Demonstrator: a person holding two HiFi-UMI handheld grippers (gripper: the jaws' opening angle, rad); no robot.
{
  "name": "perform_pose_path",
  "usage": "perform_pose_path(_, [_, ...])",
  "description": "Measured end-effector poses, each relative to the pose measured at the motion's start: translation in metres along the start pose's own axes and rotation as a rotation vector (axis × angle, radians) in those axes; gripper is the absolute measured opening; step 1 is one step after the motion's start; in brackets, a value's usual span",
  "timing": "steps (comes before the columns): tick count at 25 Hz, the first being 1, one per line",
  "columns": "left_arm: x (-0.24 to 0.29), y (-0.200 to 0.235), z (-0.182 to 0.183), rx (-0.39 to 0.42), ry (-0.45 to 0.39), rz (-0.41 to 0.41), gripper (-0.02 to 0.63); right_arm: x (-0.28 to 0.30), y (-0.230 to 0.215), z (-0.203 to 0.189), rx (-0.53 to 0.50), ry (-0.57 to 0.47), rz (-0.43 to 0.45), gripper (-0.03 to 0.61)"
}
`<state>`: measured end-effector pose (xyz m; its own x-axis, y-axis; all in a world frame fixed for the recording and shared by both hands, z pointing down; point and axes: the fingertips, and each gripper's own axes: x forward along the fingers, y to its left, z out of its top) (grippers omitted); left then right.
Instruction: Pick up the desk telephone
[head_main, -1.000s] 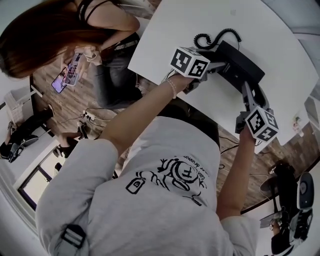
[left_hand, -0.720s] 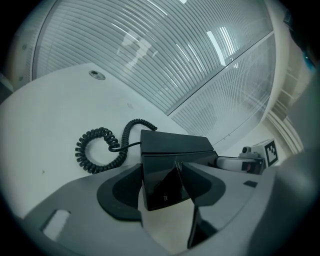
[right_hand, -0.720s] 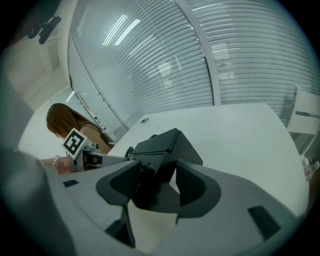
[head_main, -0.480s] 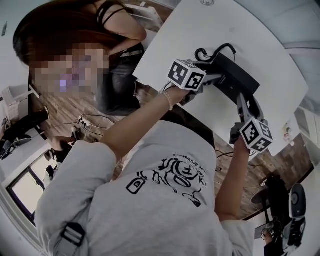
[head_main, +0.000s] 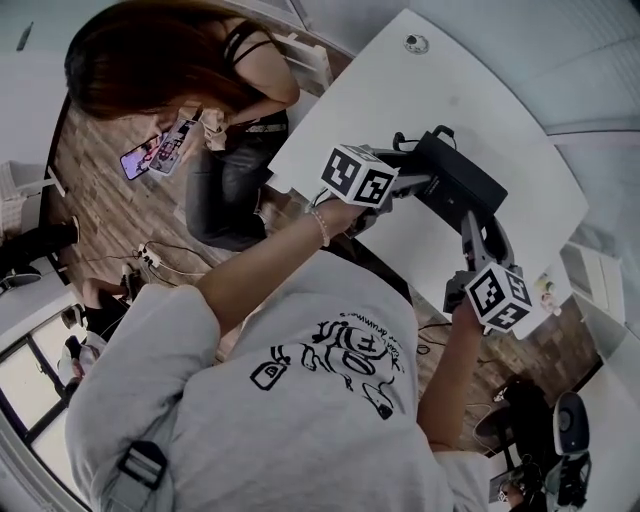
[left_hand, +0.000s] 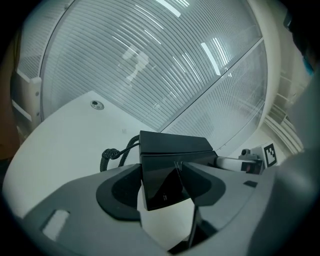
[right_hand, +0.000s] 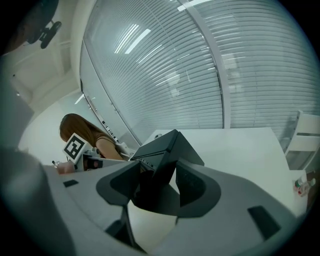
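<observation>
The black desk telephone (head_main: 458, 180) is held between my two grippers, tilted, over the white table (head_main: 500, 100). My left gripper (head_main: 420, 184) is shut on the near-left end of the telephone (left_hand: 172, 150). My right gripper (head_main: 472, 222) reaches up from below and is shut on the opposite end of the telephone (right_hand: 165, 147). The coiled cord (left_hand: 114, 152) trails from the telephone's far left side down towards the table. In the left gripper view the dark, glossy underside shows between the jaws.
A seated person (head_main: 170, 80) looks at a mobile phone (head_main: 160, 152) at the table's left corner. A round cable grommet (head_main: 415, 43) sits near the table's far end. Blinds (left_hand: 165, 65) cover the window behind. The table's near edge runs just beneath my hands.
Both grippers have kept their hold on the telephone. It has tipped and seems raised from the table, and its cord, stretched out before, is now bunched close to the body.
</observation>
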<state>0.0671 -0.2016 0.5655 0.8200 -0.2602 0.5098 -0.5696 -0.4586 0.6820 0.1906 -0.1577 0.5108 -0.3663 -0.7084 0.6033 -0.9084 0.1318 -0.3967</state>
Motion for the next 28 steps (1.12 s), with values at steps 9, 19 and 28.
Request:
perform_pose_path(9, [-0.033, -0.029, 0.027, 0.020, -0.050, -0.001, 0.245, -0.026, 0.028, 0.034, -0.028, -0.052, 0.008, 0.215])
perform_pose_path(19, [-0.071, -0.075, 0.052, 0.061, -0.080, -0.016, 0.245, -0.072, 0.058, 0.066, -0.038, -0.116, 0.013, 0.216])
perform_pose_path(28, [-0.092, -0.098, 0.064, 0.099, -0.104, -0.031, 0.245, -0.095, 0.076, 0.081, -0.070, -0.154, -0.001, 0.216])
